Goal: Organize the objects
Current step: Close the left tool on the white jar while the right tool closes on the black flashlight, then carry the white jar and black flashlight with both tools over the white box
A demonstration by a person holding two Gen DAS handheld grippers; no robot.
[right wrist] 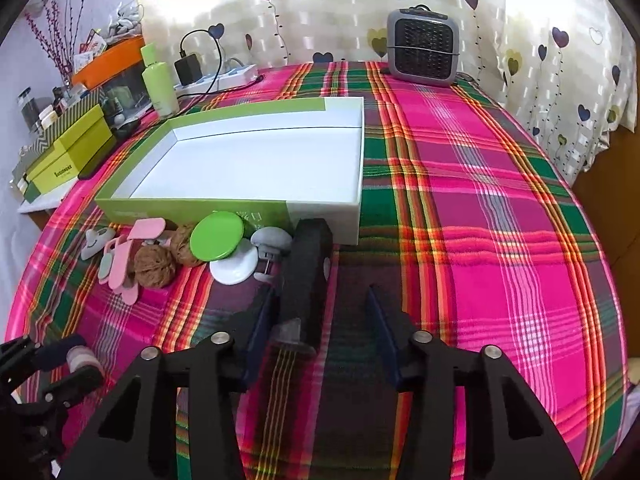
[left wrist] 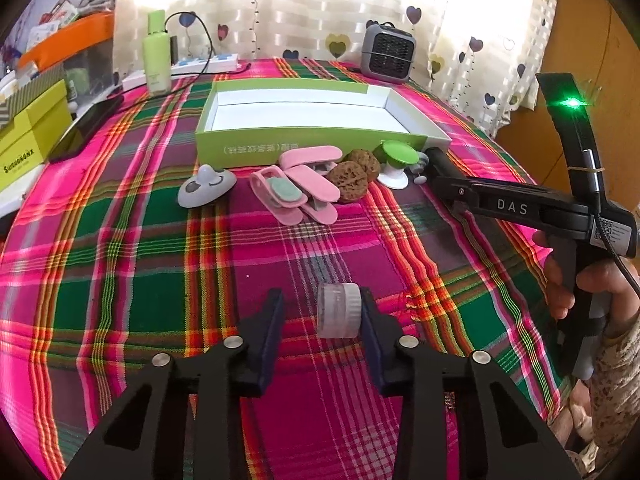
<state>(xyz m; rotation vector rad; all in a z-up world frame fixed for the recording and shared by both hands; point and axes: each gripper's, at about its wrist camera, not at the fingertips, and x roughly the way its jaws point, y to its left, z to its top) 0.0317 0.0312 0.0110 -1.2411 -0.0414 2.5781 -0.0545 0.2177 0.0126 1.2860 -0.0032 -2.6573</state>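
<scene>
The left hand-held gripper (left wrist: 322, 320) is gaping open, a small clear jar (left wrist: 339, 311) touching its right finger. The right hand-held gripper (right wrist: 322, 332), spread apart, is straddling a black bar (right wrist: 306, 276) at twelve o'clock, near the green box (right wrist: 224, 210).

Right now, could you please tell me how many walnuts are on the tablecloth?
2. One walnut lies beside the pink clips; the other walnut sits just behind it, next to the green-lidded jar. More could be hidden behind the pile.
</scene>
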